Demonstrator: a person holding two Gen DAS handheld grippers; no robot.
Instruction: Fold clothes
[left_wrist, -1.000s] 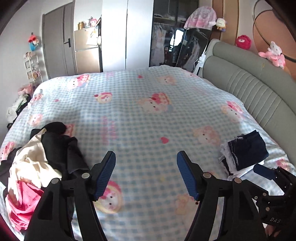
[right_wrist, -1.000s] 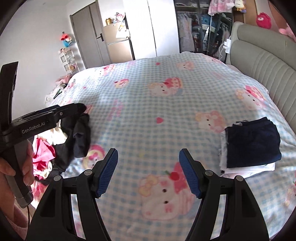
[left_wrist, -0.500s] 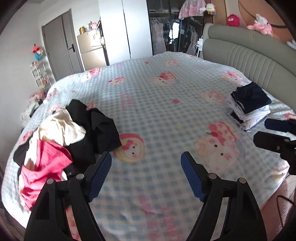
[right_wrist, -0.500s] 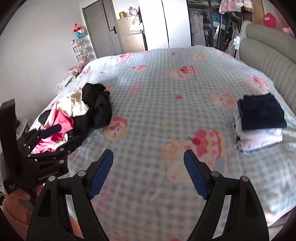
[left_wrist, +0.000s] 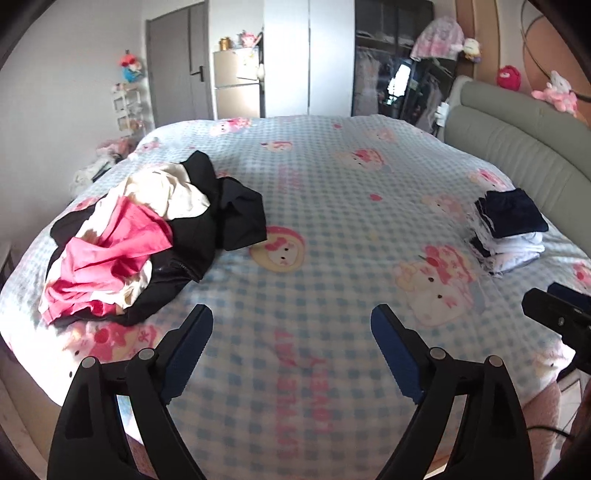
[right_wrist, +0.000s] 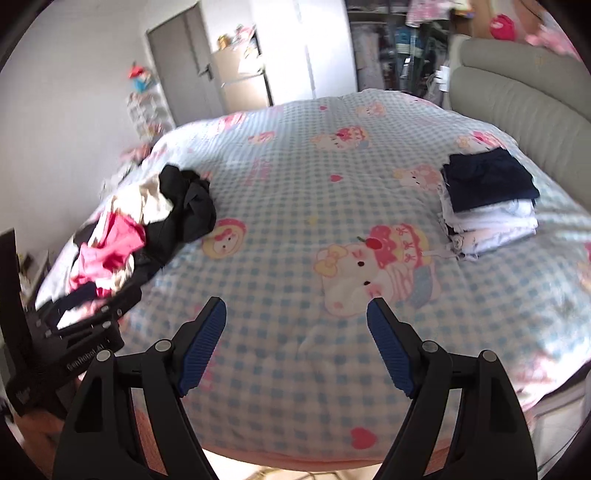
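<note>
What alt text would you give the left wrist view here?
The open, empty left gripper looks over a bed with a blue checked cartoon cover. An unfolded pile of black, cream and pink clothes lies at left, and a folded stack sits at right near the grey headboard. The right gripper's tip shows at the right edge.
</note>
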